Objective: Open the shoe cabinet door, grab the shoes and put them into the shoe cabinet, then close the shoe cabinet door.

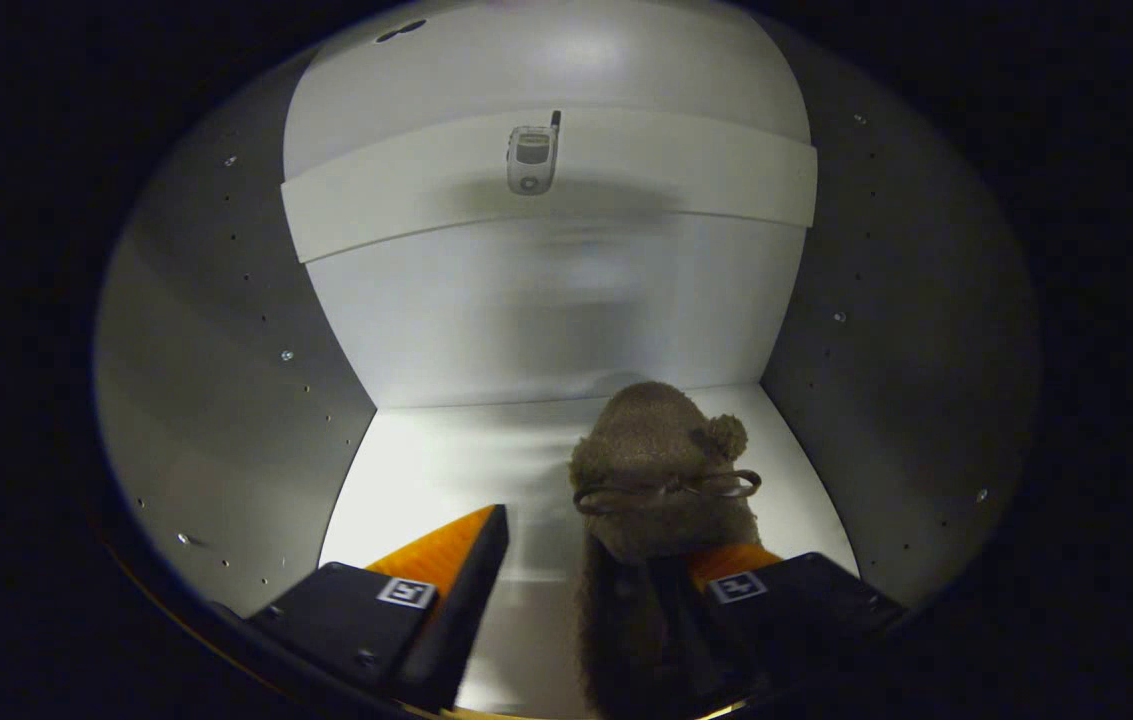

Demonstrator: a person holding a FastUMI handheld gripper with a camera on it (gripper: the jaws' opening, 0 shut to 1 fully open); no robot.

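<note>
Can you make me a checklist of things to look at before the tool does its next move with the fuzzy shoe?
1. Cabinet door open: ok, the tool is looking into the shoe cabinet.
2. Fuzzy shoe inside the cabinet: ok, it sits on the cabinet floor near the back corner.
3. Tool let go of the shoe: ok, its fingers are spread; the shoe lies against the right one, and the left is apart from it.
4. Shoe lying steady: cannot tell, its rear end is hidden by the right finger.
5. Shelf above out of the way: ok, it is well above the shoe, with a small phone on it.
</note>
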